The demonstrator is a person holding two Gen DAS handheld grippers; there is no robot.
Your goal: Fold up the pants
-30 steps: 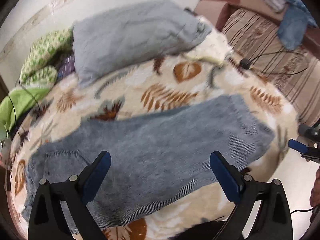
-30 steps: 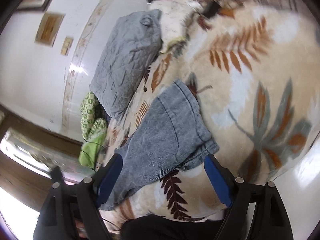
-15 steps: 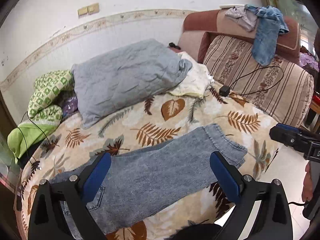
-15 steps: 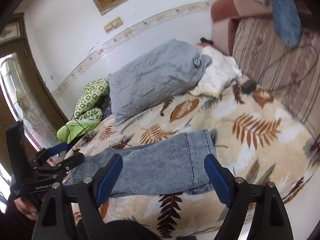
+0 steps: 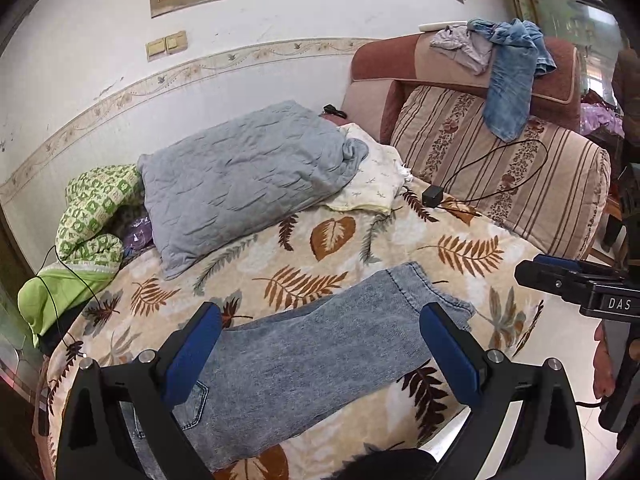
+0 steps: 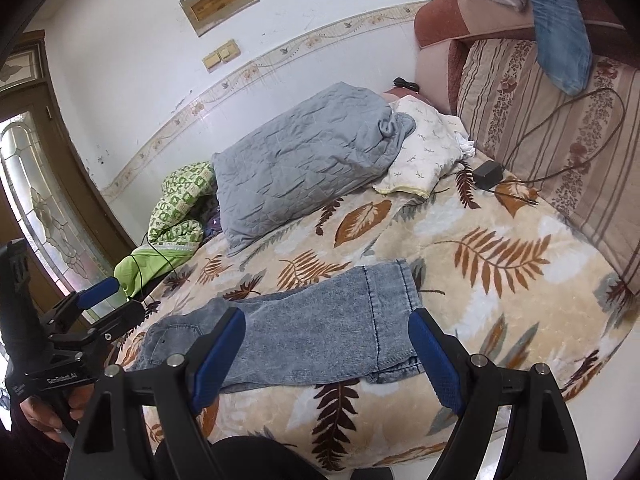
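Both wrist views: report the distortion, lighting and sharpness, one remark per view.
Left wrist view: heavy fisheye bends the wall border into an arc, dark vignette in the corners; even daylight, and the jeans look sharp. Right wrist view: same curvature, the frame tilted; the glass door at the left is bright and washed out, while the open right gripper and the leaf blanket stay crisp, without motion blur.
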